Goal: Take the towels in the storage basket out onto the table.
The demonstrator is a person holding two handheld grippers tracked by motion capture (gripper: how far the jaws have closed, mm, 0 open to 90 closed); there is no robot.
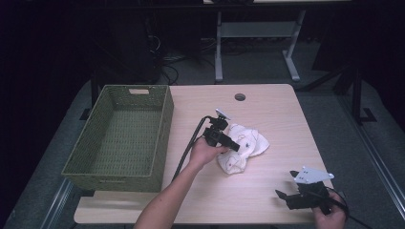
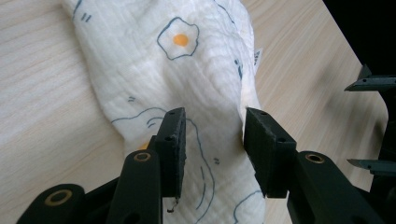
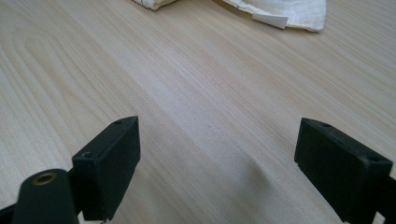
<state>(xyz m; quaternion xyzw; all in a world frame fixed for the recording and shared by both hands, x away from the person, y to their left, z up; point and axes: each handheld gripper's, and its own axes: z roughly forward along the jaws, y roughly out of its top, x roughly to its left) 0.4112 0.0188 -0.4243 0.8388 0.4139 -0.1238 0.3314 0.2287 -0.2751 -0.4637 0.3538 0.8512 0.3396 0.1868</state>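
A crumpled white cloth [image 1: 246, 145] printed with fried eggs lies in the middle of the light wooden table [image 1: 267, 102]. My left gripper [image 1: 234, 144] is right over the cloth's left part. In the left gripper view its jaws stand open on either side of a raised fold of the cloth [image 2: 205, 88], close to the fabric without pinching it. My right gripper [image 1: 286, 194] rests low near the table's front right corner, jaws wide open over bare wood [image 3: 196, 107] with nothing between them. The cloth's edge [image 3: 280, 11] shows at the top of the right gripper view.
A green woven basket [image 1: 165, 129] stands empty on the table's left side, close to my left forearm. A round cable hole [image 1: 239, 97] sits near the far edge. Beyond the table are dark floor, desk legs [image 1: 218, 47] and cables.
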